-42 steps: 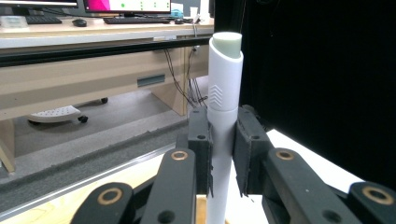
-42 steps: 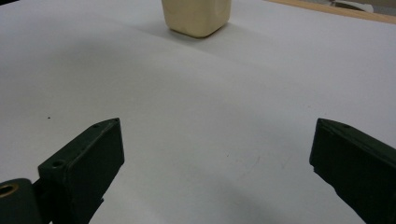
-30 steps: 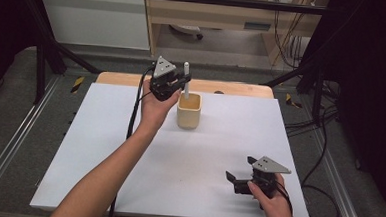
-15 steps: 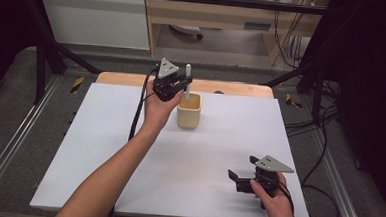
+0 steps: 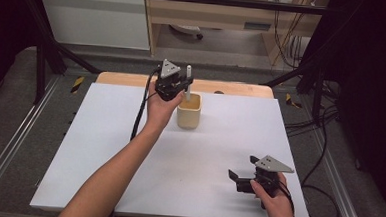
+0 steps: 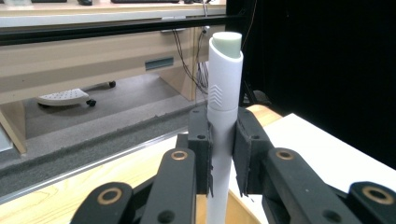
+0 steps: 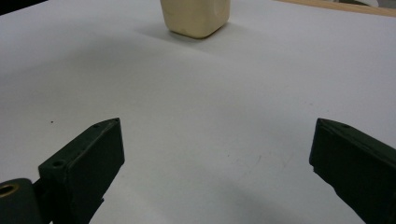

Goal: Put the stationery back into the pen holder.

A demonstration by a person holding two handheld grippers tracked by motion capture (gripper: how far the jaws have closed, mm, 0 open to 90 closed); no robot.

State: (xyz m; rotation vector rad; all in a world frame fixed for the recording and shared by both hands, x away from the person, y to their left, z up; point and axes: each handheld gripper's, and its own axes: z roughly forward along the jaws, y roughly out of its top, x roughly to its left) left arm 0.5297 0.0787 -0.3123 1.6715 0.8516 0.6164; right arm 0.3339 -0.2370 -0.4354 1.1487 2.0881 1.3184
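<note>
A white marker (image 6: 223,107) stands upright between the jaws of my left gripper (image 5: 182,84), which is shut on its barrel. The marker (image 5: 188,81) hangs over a cream square cup (image 5: 189,112) at the back middle of the white table (image 5: 104,149), its lower end dipping into the cup's mouth. My right gripper (image 5: 241,175) rests low near the front right edge, jaws wide open with nothing between them. From that gripper's own view the cup (image 7: 196,17) stands far ahead across the bare table (image 7: 210,93).
A wooden strip (image 5: 127,79) runs along the table's far edge. Black frame bars (image 5: 43,60) and cables (image 5: 305,119) flank the table on both sides. A black cable (image 5: 142,111) trails from the left gripper along the forearm.
The left gripper has carried the marker slightly right and down over the cup. The right gripper has stayed in place, open.
</note>
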